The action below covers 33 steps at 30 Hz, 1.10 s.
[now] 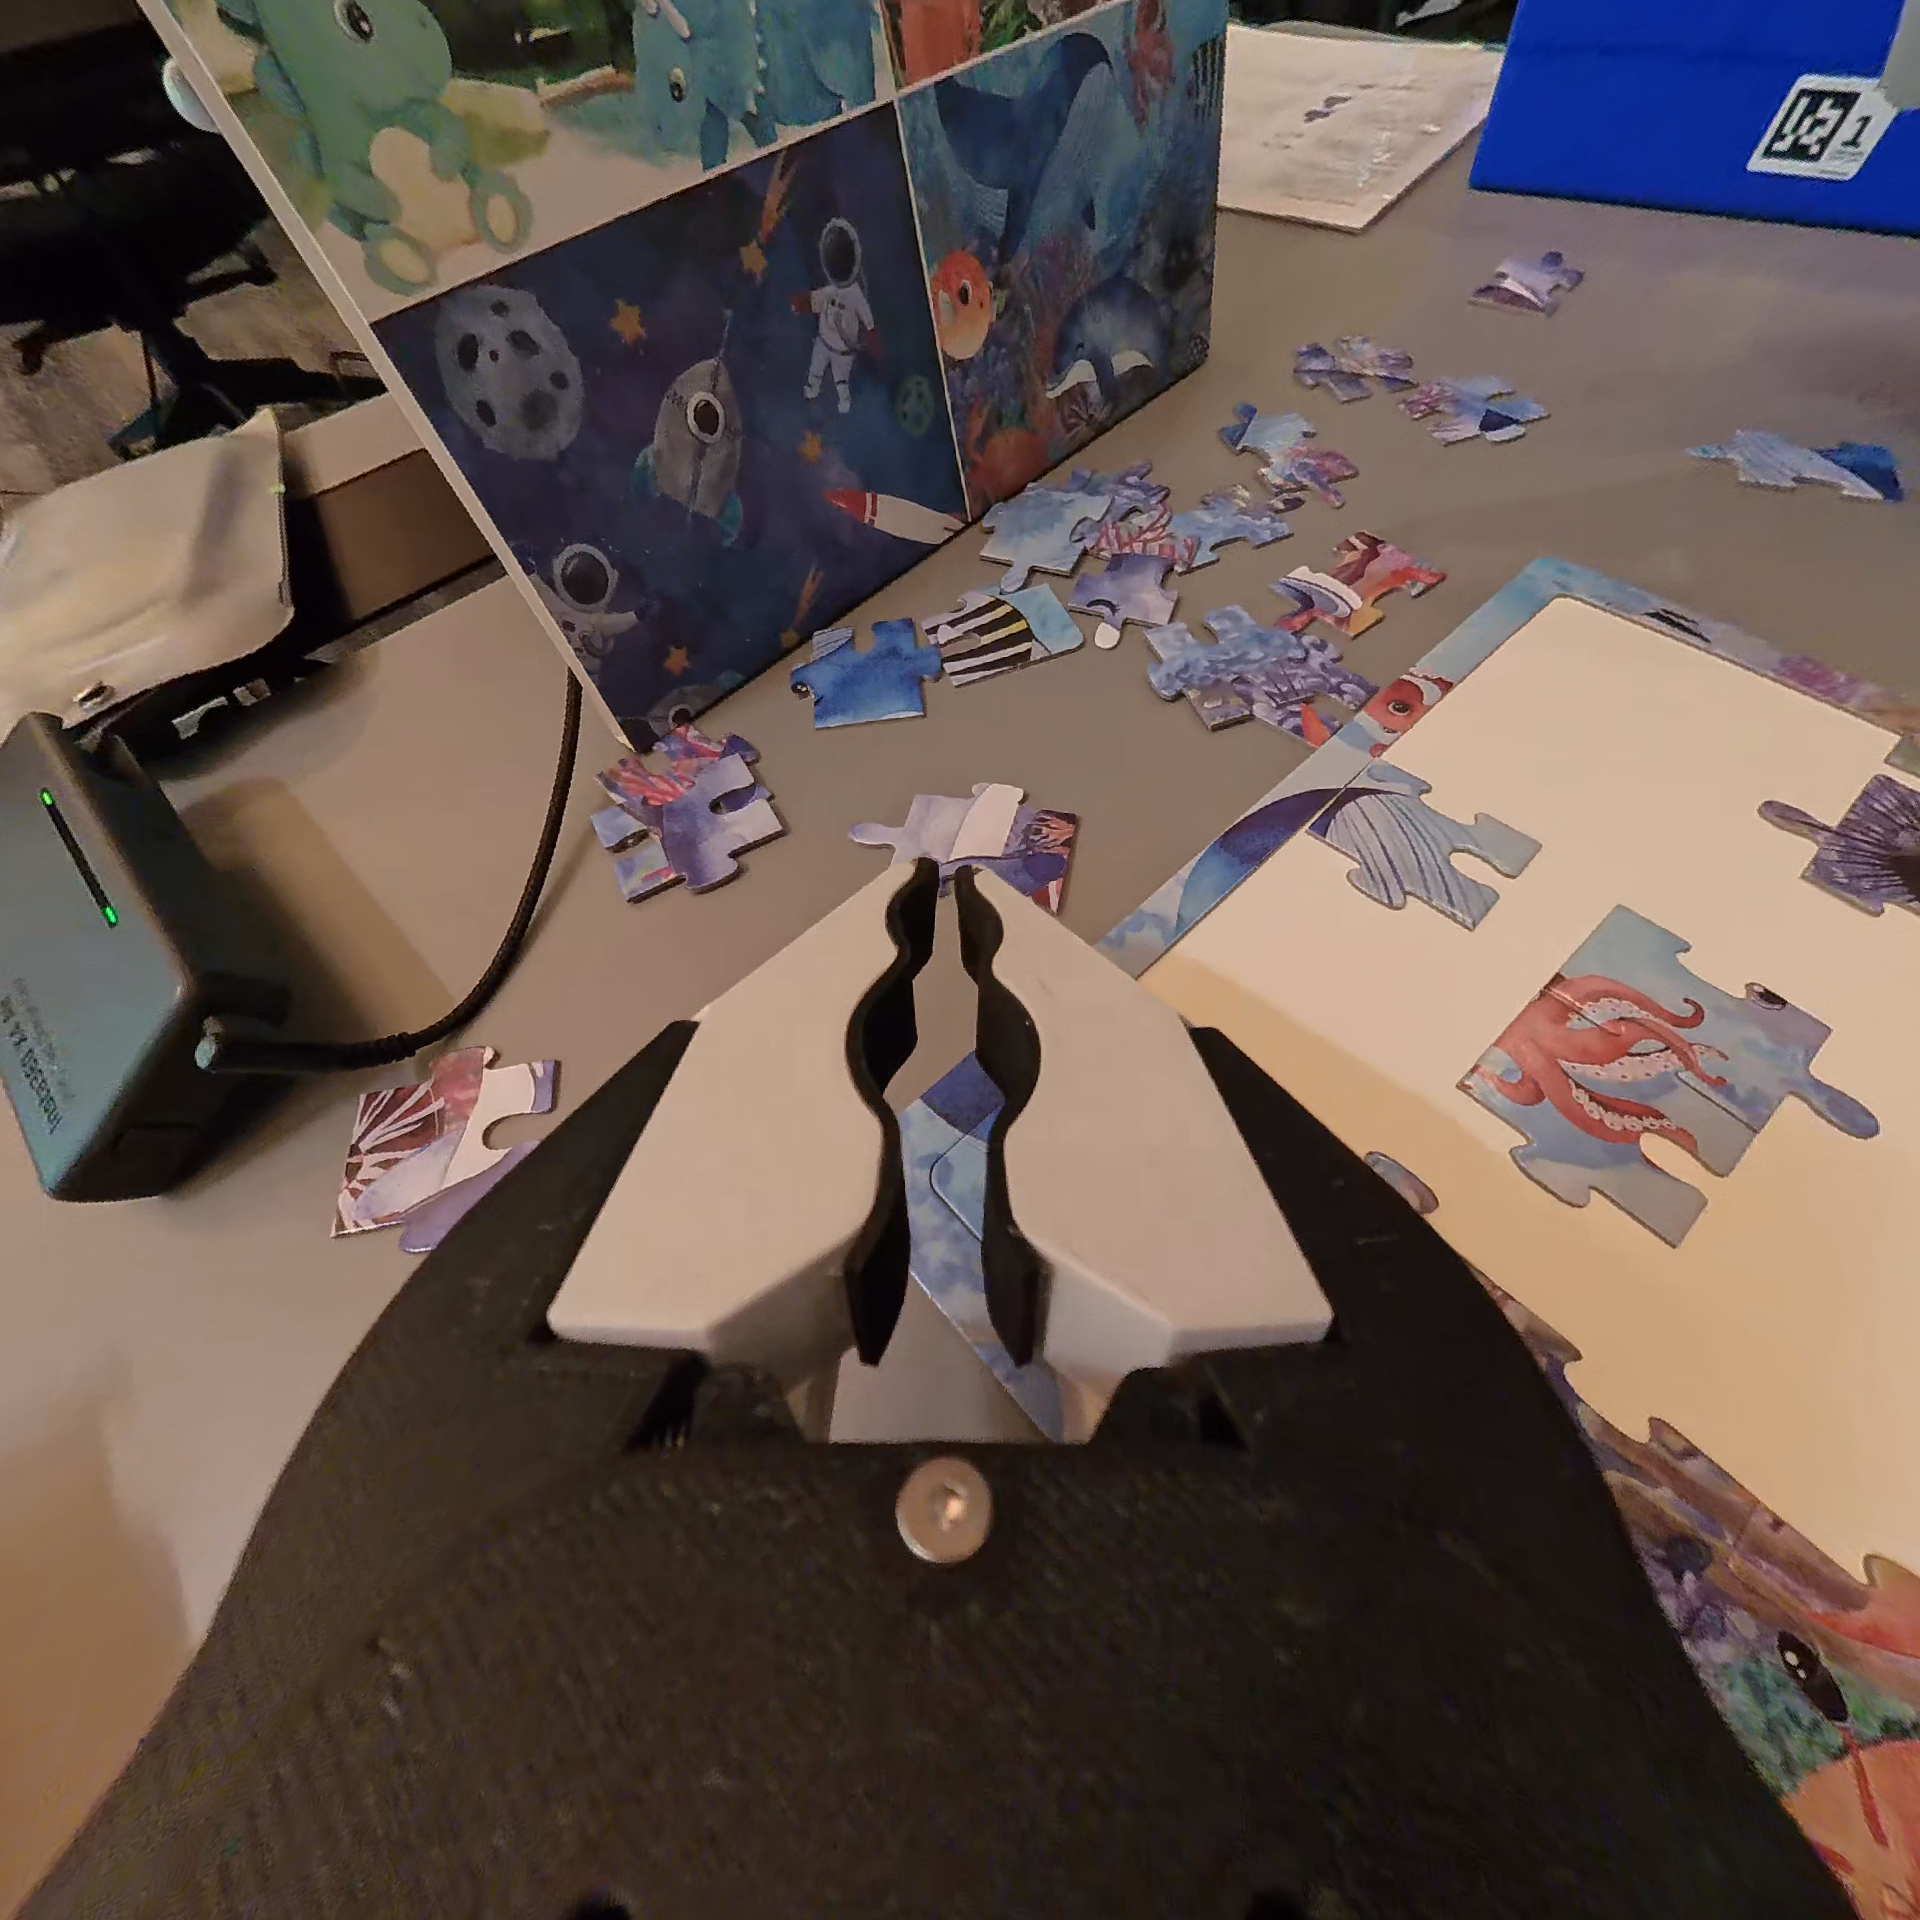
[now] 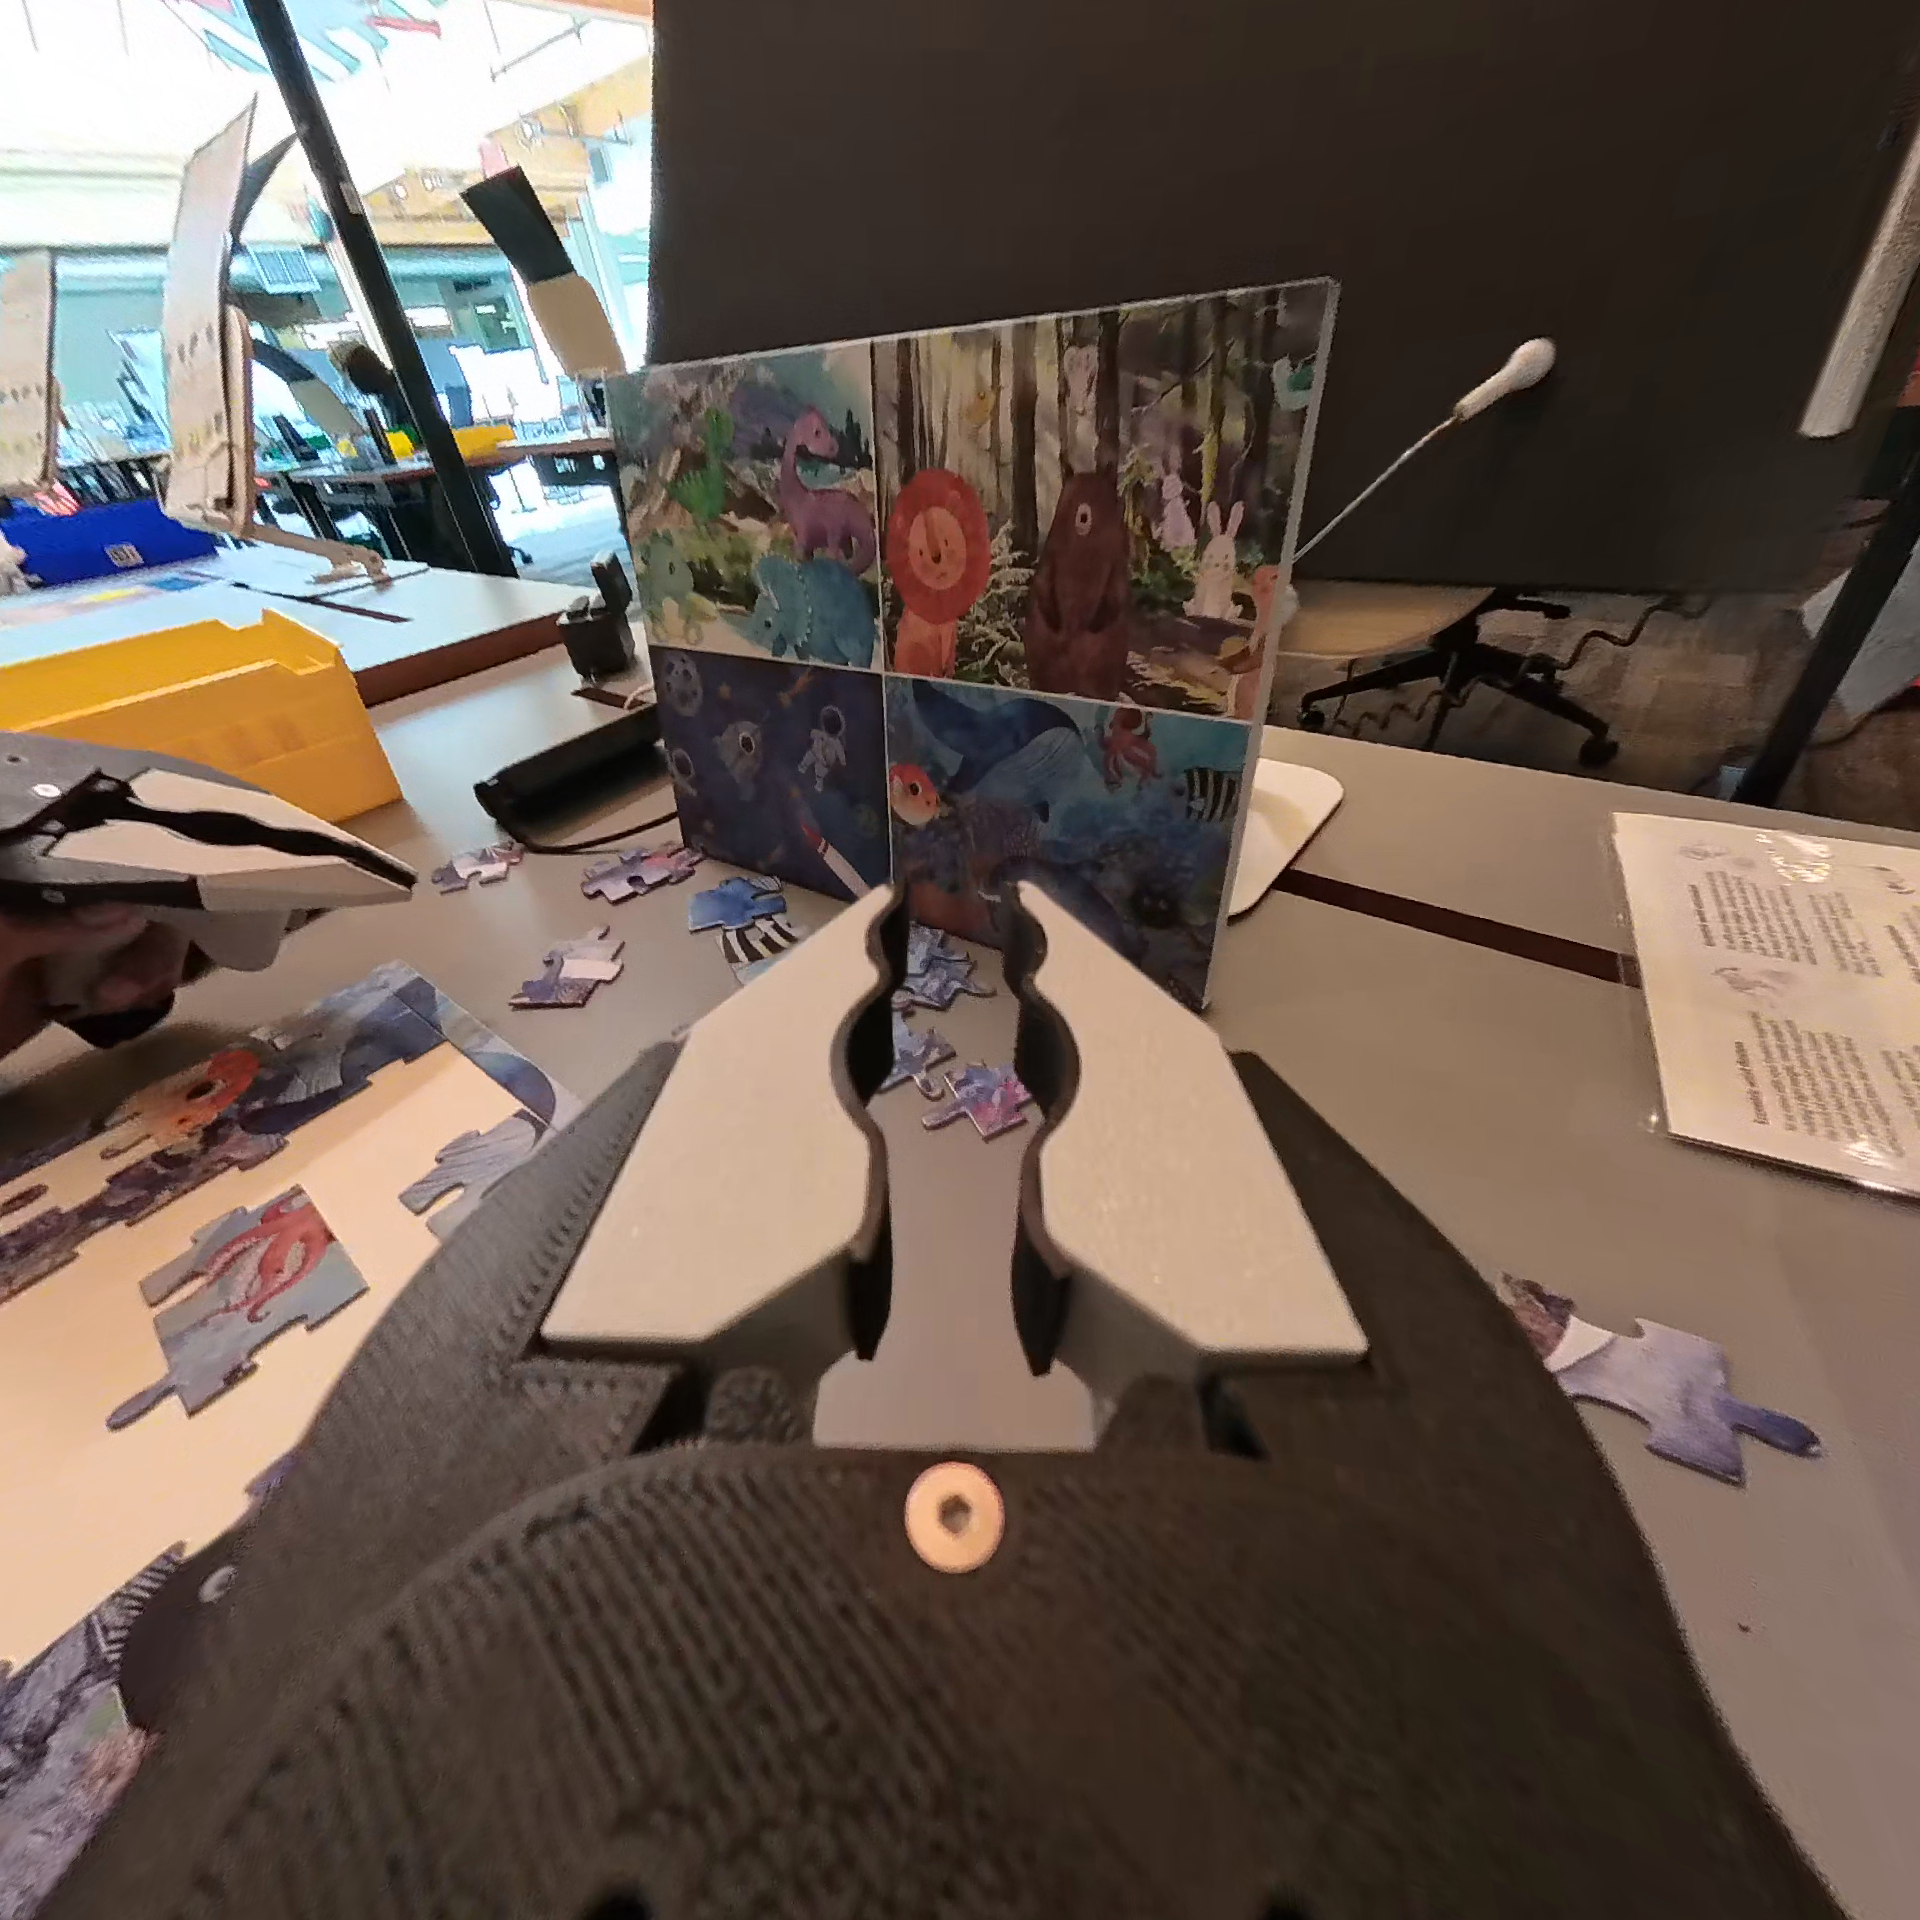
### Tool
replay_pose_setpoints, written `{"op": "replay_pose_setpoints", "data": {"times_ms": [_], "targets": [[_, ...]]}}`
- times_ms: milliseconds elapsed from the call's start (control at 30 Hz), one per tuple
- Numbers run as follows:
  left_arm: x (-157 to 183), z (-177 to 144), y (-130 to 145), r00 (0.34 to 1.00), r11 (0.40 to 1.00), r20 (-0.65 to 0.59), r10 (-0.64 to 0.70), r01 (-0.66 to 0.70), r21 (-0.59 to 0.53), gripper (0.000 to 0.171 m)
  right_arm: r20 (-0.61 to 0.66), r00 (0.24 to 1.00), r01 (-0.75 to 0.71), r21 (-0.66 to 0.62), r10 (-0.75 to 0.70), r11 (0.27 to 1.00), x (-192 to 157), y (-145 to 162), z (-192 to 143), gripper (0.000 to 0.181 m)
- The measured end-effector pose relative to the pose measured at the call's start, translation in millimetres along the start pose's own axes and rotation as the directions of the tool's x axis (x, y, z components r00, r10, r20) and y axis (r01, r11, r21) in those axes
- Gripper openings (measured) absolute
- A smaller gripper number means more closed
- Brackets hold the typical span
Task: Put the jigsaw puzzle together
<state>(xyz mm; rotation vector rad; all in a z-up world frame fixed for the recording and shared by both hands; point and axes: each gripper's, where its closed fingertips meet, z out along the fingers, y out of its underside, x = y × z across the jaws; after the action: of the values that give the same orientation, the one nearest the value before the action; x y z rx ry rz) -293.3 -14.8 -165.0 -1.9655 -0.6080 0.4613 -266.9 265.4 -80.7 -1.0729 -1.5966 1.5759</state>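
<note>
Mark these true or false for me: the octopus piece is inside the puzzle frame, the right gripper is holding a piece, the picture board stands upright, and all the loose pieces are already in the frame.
1. The octopus piece lies inside the puzzle frame. True.
2. The right gripper holds a piece. False: it is open and empty.
3. The picture board stands upright on the table. True.
4. All loose pieces are in the frame. False: many loose pieces lie scattered on the table by the board.
</note>
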Motion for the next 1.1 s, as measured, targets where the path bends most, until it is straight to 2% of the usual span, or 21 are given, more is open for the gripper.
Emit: {"op": "replay_pose_setpoints", "data": {"times_ms": [200,367,533,867,967,1100], "targets": [[2,-2,-3,1.000,1.000,-0.022,-0.021,0.021,0.018,0.003,0.004,1.000,0.020,-0.031,-0.019,0.999,-3,8,5,0.016],[6,-1,-3,0.999,1.000,-0.042,-0.019,0.020,0.020,0.003,0.000,1.000,0.028,-0.013,-0.028,1.000,-3,0,0,0.017],[10,1,-1,0.998,1.000,-0.054,-0.013,0.014,0.010,0.004,-0.088,0.991,0.101,-0.028,-0.104,0.994,14,-6,-14,0.019],[16,2,-1,0.997,1.000,-0.072,0.003,-0.003,0.002,0.004,-0.253,0.958,0.098,-0.161,-0.137,0.982,63,12,-42,0.027],[18,3,-1,0.997,1.000,-0.076,0.009,-0.008,0.001,0.004,-0.281,0.954,0.064,-0.135,-0.100,0.989,72,9,-52,0.027],[22,4,-1,0.996,1.000,-0.087,0.016,-0.016,-0.002,0.005,-0.247,0.969,0.001,-0.121,-0.031,0.993,72,11,-56,0.033]]}}
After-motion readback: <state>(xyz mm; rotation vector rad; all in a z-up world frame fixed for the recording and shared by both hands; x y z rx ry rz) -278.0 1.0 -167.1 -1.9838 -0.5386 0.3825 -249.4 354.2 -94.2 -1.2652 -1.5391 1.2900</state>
